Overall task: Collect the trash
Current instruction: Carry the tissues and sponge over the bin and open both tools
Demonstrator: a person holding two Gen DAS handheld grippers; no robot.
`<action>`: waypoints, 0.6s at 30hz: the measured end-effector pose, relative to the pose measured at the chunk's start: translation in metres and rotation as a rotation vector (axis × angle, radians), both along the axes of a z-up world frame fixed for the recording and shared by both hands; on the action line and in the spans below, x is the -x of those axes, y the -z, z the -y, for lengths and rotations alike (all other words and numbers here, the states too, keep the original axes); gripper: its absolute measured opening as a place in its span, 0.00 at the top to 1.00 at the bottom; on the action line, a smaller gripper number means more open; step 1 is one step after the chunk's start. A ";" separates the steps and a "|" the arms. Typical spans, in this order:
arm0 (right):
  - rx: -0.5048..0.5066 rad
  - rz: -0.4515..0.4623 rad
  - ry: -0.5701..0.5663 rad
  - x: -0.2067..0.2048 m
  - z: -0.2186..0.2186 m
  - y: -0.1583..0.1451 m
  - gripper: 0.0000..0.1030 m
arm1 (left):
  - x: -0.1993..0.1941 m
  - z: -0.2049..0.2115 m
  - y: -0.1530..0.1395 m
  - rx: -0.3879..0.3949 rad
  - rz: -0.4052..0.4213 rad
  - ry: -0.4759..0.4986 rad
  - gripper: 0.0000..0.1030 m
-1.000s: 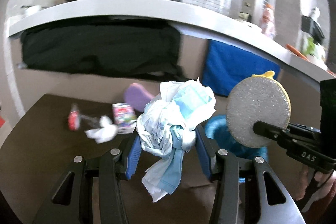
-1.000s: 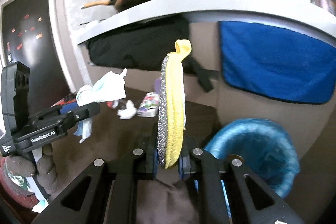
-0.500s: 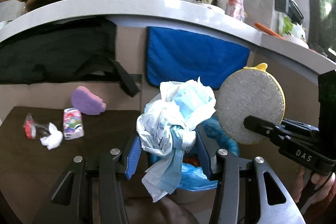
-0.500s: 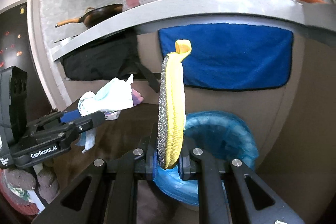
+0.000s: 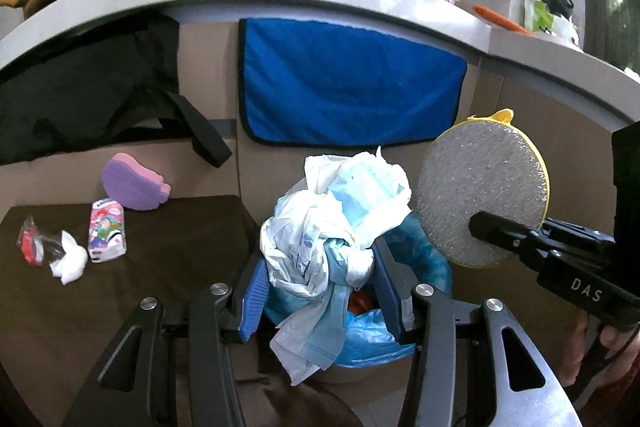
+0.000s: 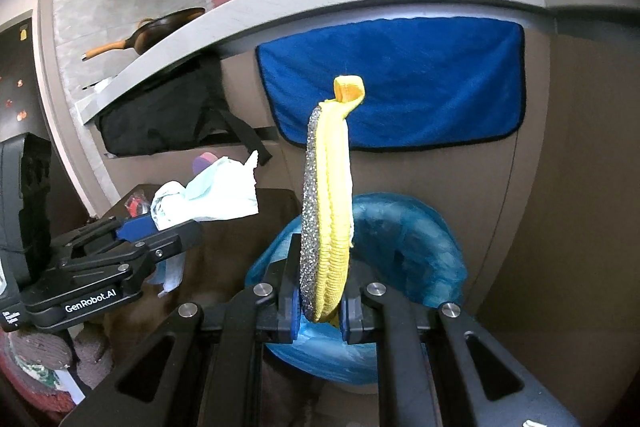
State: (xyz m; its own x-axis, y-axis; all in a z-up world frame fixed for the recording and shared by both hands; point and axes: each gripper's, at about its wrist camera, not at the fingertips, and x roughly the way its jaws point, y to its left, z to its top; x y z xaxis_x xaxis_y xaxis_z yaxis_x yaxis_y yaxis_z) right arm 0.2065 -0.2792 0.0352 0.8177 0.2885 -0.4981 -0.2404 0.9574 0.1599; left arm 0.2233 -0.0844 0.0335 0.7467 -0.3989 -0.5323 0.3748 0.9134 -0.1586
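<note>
Now your left hand-held gripper (image 5: pixel 320 291) clamps crumpled tissue (image 5: pixel 336 227) at frame centre above the blue-lined bin (image 5: pixel 416 255); your right hand-held gripper (image 6: pixel 320 311) pinches the scouring pad (image 6: pixel 326 223), seemingly over it too.

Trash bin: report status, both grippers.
Left gripper shut on crumpled wad, above blue-lined bin. Right gripper shut on scrubber pad. Nothing blocking the drop.

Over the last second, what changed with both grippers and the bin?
Both grippers swung right from the table to over the bin. The left gripper still clamps the wad; the right gripper still clamps the scrubber. Nothing released; table litter unmoved.
</note>
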 end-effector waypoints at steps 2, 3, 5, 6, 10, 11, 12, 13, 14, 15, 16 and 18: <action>-0.002 -0.008 0.008 -0.001 0.003 0.003 0.88 | -0.004 0.003 0.004 -0.002 -0.009 0.002 0.52; -0.004 -0.014 0.011 -0.002 0.006 0.006 0.88 | -0.006 0.004 0.005 -0.003 -0.011 0.002 0.52; -0.007 -0.024 0.017 -0.004 0.008 0.010 0.88 | -0.010 0.007 0.008 -0.007 -0.016 0.004 0.52; -0.009 -0.029 0.020 -0.006 0.009 0.012 0.88 | -0.011 0.009 0.009 -0.008 -0.016 0.004 0.52; -0.018 -0.047 0.026 -0.013 0.012 0.019 0.88 | -0.019 0.015 0.015 -0.011 -0.020 0.006 0.52; -0.018 -0.050 0.027 -0.015 0.013 0.021 0.88 | -0.022 0.016 0.017 -0.012 -0.025 0.009 0.52; -0.017 -0.053 0.029 -0.017 0.013 0.022 0.88 | -0.025 0.018 0.019 -0.012 -0.031 0.011 0.52; -0.014 -0.055 0.031 -0.019 0.013 0.024 0.88 | -0.028 0.020 0.022 -0.013 -0.038 0.014 0.52; -0.010 -0.058 0.033 -0.022 0.014 0.026 0.88 | -0.032 0.022 0.026 -0.016 -0.045 0.016 0.52; -0.007 -0.061 0.035 -0.025 0.013 0.027 0.88 | -0.036 0.024 0.028 -0.017 -0.051 0.018 0.52; -0.003 -0.064 0.036 -0.028 0.013 0.029 0.88 | -0.039 0.025 0.032 -0.016 -0.058 0.019 0.52; 0.003 -0.073 0.038 -0.035 0.013 0.033 0.88 | -0.046 0.029 0.037 -0.016 -0.072 0.023 0.52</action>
